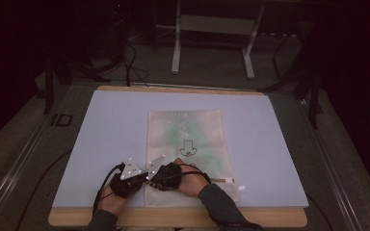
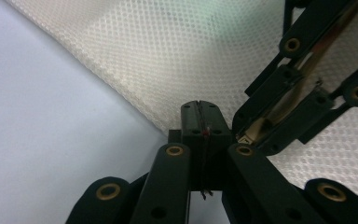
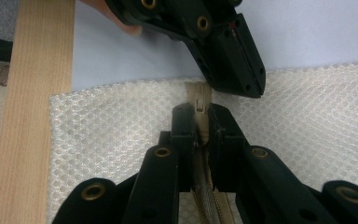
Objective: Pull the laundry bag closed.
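Because both tools meet at the near left corner of the mesh zipper bag (image 1: 188, 149), the step in hand looks like starting the zip, and it will go best if one tool anchors the bag's end while the other draws the slider steadily along the near edge. In the high view the bag lies flat on the pale blue mat (image 1: 106, 139) in the middle of the table (image 1: 173, 217), its zip running along the side nearest the person; the left tool (image 1: 142, 178) and the right tool (image 1: 153, 179) sit almost touching there, and a white tab (image 1: 233, 182) lies at the zip's far right end. In the left gripper view the left tool (image 2: 199, 122) has its jaws pressed together at the bag's (image 2: 182, 51) edge; whether it pinches any fabric I cannot tell. The right tool (image 2: 284, 112) stands just beside it, clamped on the zip. In the right gripper view the right tool (image 3: 201, 122) is clamped on the beige zipper (image 3: 199, 95) near its end; pull level with the teeth, not upward, so the mesh does not bunch. Counted: one bag, one zipper, one mat, two tools.
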`<action>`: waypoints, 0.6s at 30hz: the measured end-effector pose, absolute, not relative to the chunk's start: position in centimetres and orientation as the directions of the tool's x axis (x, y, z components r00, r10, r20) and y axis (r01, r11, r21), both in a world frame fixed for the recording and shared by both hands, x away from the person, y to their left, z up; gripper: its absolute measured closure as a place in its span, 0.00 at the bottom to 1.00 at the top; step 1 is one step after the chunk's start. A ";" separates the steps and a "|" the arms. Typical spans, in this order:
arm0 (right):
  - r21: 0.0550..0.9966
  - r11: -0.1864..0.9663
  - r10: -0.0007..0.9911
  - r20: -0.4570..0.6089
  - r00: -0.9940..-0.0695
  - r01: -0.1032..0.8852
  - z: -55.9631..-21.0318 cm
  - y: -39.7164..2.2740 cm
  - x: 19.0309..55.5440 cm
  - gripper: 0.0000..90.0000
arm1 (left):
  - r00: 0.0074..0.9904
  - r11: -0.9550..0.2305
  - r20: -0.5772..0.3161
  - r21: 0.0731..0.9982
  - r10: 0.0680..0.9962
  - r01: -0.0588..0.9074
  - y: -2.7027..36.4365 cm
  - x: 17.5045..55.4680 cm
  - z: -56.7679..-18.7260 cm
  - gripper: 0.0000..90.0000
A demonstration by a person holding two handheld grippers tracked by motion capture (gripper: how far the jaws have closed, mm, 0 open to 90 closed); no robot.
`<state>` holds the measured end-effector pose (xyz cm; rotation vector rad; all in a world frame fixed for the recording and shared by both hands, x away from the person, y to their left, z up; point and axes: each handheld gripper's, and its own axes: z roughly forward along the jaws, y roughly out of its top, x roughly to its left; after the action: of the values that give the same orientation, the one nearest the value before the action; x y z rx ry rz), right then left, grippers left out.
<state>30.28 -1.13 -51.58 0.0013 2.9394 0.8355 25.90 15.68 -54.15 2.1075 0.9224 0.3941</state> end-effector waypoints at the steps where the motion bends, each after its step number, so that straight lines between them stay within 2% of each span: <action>1: 0.523 0.852 0.022 -0.085 -0.996 -0.026 -51.6 -1.1 30.3 0.91 | 0.685 -0.423 -0.032 0.765 0.728 0.485 15.7 25.9 -54.2 0.99; 12: 0.475 0.880 0.012 -0.081 -0.997 -0.028 -51.1 -1.7 30.6 0.91 | 0.679 -0.430 -0.022 0.759 0.734 0.489 15.7 25.9 -54.2 1.00; 18: 0.497 0.868 0.020 -0.063 -0.998 -0.014 -51.3 -2.5 30.9 0.91 | 0.678 -0.423 -0.028 0.763 0.735 0.489 15.8 25.9 -54.2 1.00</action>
<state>30.91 -2.47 -51.31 0.0041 2.9722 0.7910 25.94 15.76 -54.17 2.1062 0.9385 0.3994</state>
